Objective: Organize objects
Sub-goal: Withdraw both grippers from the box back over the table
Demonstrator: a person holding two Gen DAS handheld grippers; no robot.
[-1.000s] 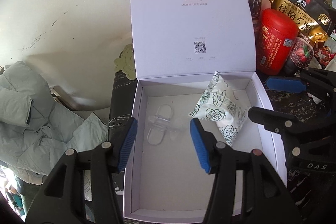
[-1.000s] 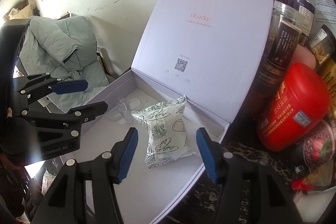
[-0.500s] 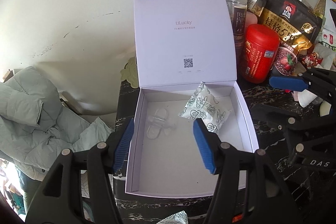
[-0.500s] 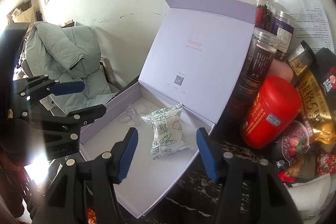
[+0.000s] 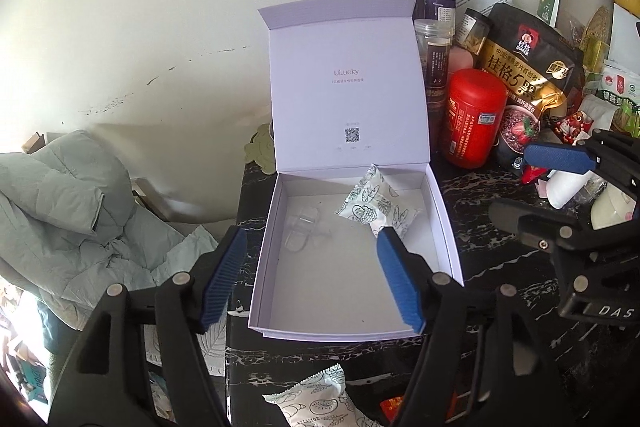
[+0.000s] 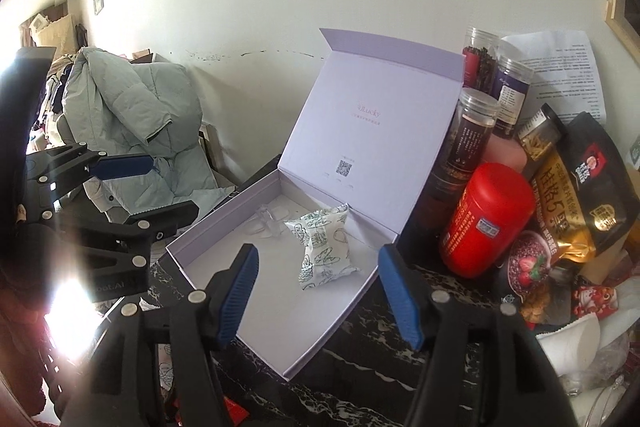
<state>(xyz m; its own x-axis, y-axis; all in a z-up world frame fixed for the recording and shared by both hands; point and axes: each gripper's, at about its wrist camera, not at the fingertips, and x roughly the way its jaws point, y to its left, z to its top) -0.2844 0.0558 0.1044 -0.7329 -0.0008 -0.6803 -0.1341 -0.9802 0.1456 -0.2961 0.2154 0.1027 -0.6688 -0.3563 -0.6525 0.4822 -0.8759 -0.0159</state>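
Note:
An open lilac-white box (image 5: 264,259) (image 6: 340,315) stands on the dark marble table, lid upright. Inside lie a white printed snack packet (image 5: 376,205) (image 6: 322,247) and a clear plastic clip (image 5: 302,229) (image 6: 270,217). A second printed packet (image 5: 312,401) lies on the table in front of the box. My left gripper (image 5: 310,279) hangs above the box's near-left part, jaws opening, nothing between them. My right gripper (image 6: 316,295) hovers over the box's near-right side, jaws opening, also empty. Each gripper appears at the edge of the other's view.
Right of the box crowd a red canister (image 5: 474,117) (image 6: 486,219), clear jars (image 5: 434,55) (image 6: 468,139), a black-gold oat bag (image 5: 528,67) (image 6: 580,199) and small packets. A grey-green puffer jacket (image 5: 60,207) (image 6: 132,123) lies left of the table. The wall stands close behind.
Both grippers have pulled back and up from the box, so it looks smaller and the table's front now shows. Both pairs of jaws have widened. The packet stays in the box.

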